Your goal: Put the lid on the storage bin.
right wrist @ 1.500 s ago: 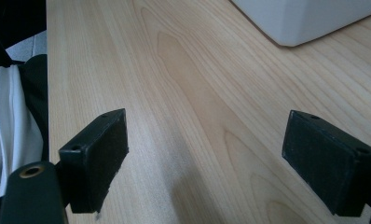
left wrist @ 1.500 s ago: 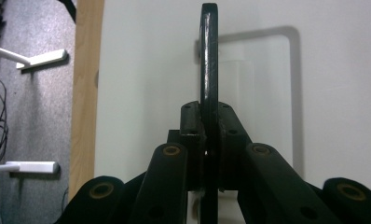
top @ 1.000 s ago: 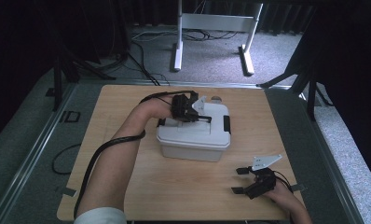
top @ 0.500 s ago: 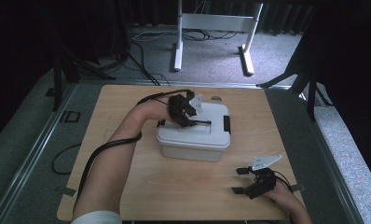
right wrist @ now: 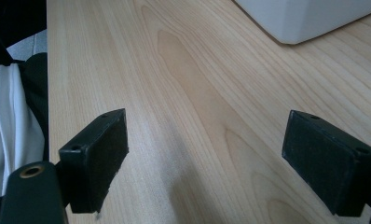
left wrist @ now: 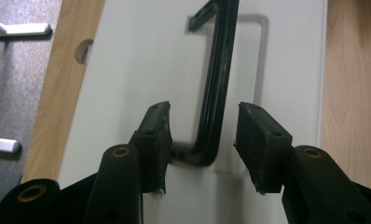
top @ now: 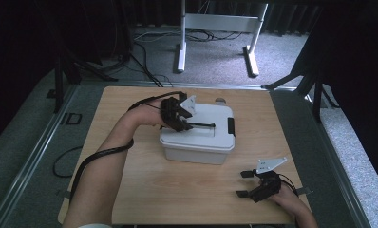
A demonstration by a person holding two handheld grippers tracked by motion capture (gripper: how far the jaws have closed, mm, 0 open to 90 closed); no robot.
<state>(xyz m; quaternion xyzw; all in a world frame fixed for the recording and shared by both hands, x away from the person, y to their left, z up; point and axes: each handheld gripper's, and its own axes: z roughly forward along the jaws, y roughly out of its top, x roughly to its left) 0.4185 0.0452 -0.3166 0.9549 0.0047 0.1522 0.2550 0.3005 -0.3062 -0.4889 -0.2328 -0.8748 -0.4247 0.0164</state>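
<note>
Hovering over the white lidded box (top: 198, 134) at mid-desk (top: 130, 199), the left claw (left wrist: 203, 140) had just been opening; its pads stood apart on either side of the black lid handle (left wrist: 216, 84) without pressing it. The right claw (right wrist: 207, 158) rested near the desk's front right corner, spread wide and holding nothing.

L gripper (top: 189, 124) jaws just opened; R gripper (top: 245, 183) wide open, apparently resting

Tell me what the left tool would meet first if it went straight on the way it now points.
Probably the black handle on the white box lid; it lies between the left tool's open jaws.
</note>
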